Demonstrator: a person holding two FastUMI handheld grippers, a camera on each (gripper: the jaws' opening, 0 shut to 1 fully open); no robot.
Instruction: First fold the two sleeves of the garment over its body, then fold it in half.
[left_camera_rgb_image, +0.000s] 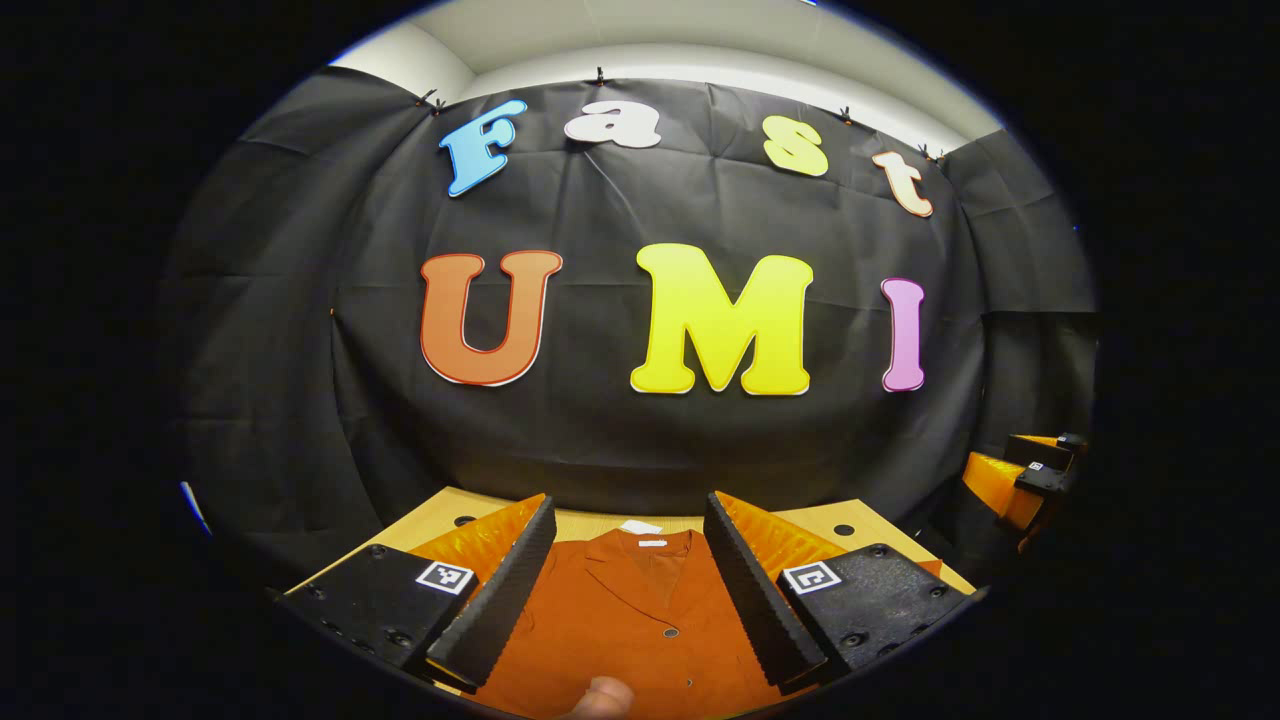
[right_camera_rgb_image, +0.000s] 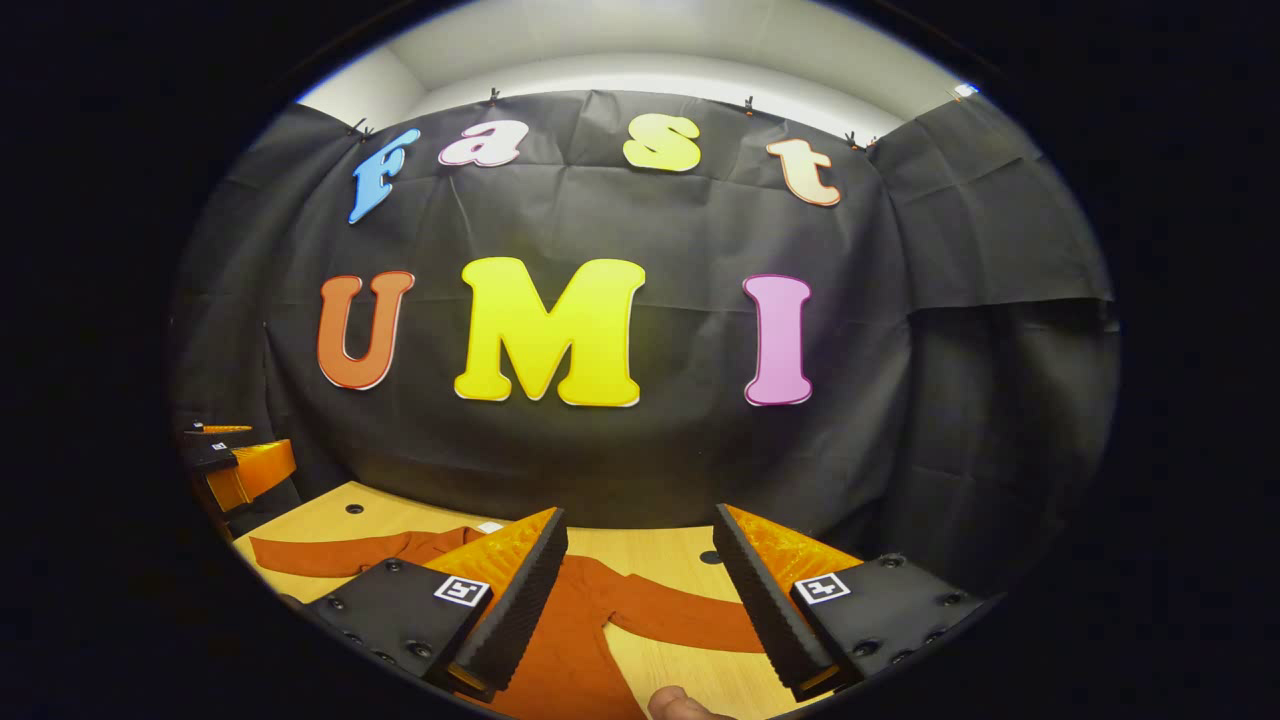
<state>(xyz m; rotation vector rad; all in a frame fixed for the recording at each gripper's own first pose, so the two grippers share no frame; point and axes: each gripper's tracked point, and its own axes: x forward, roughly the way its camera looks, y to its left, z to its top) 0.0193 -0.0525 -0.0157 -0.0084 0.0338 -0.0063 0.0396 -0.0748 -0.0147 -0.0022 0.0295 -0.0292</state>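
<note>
A rust-orange shirt (left_camera_rgb_image: 640, 620) lies flat on the wooden table (left_camera_rgb_image: 455, 505), collar toward the back wall, buttons down its front. My left gripper (left_camera_rgb_image: 628, 512) hovers open above the collar and chest, with nothing between its fingers. In the right gripper view one sleeve (right_camera_rgb_image: 690, 620) stretches out to the right across the table (right_camera_rgb_image: 660, 552), and the other sleeve (right_camera_rgb_image: 310, 555) lies spread to the left. My right gripper (right_camera_rgb_image: 638, 520) hangs open over the shirt's right side, holding nothing. Each gripper appears at the other view's edge: the right gripper (left_camera_rgb_image: 1030, 475) and the left gripper (right_camera_rgb_image: 230, 465).
The black cloth wall stands close behind the table's far edge. Small round holes (right_camera_rgb_image: 710, 556) dot the tabletop. A fingertip (left_camera_rgb_image: 600, 695) of the holding hand pokes in at the bottom of the left gripper view, and another fingertip (right_camera_rgb_image: 680, 705) in the right gripper view.
</note>
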